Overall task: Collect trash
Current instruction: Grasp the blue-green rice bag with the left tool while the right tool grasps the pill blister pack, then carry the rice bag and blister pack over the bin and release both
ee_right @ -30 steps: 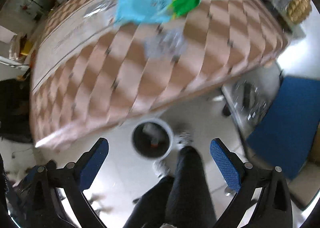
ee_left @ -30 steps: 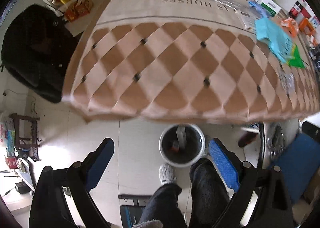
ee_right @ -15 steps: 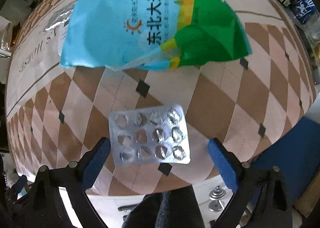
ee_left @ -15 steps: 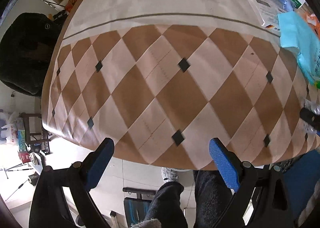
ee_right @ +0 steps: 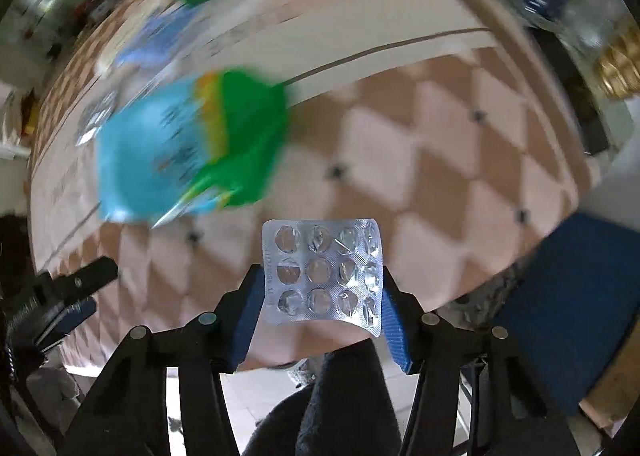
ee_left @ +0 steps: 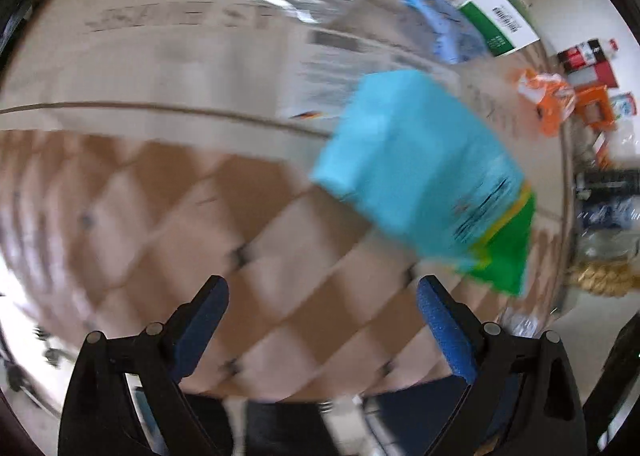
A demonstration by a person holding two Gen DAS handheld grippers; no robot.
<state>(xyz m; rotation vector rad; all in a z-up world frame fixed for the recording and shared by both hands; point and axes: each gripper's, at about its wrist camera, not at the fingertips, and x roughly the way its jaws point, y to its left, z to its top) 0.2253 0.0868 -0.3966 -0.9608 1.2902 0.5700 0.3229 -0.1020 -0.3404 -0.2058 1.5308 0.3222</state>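
Blister-pack trash, a spent silver foil pill sheet [ee_right: 322, 272] with its pockets torn open, sits right between the blue pads of your right gripper [ee_right: 320, 296], near the front edge of the brown-and-cream diamond-patterned tablecloth [ee_right: 440, 160]. The jaws are closing on it, and both pads already look to be at its two side edges, though you should treat the hold as not yet firm. This reads as the pickup step: one piece taken, none binned yet from what shows.

Your left gripper [ee_left: 320, 320] hangs spread wide over bare cloth with nothing between its fingers; its dark frame also shows at the left edge of the right wrist view.

Next, finish the squeeze until the sheet stops flexing, then lift straight up. It is thin and springy, so it may bow or pop out if you clamp too hard at the edges. No bin is in view, so you will have to find it.

Farther back lies a crumpled sky-blue and green plastic food bag [ee_right: 188, 152], likely the next target for the left hand. Beyond it, blurred, sit a green-and-white carton [ee_left: 496, 12] and an orange wrapper [ee_left: 548, 100].
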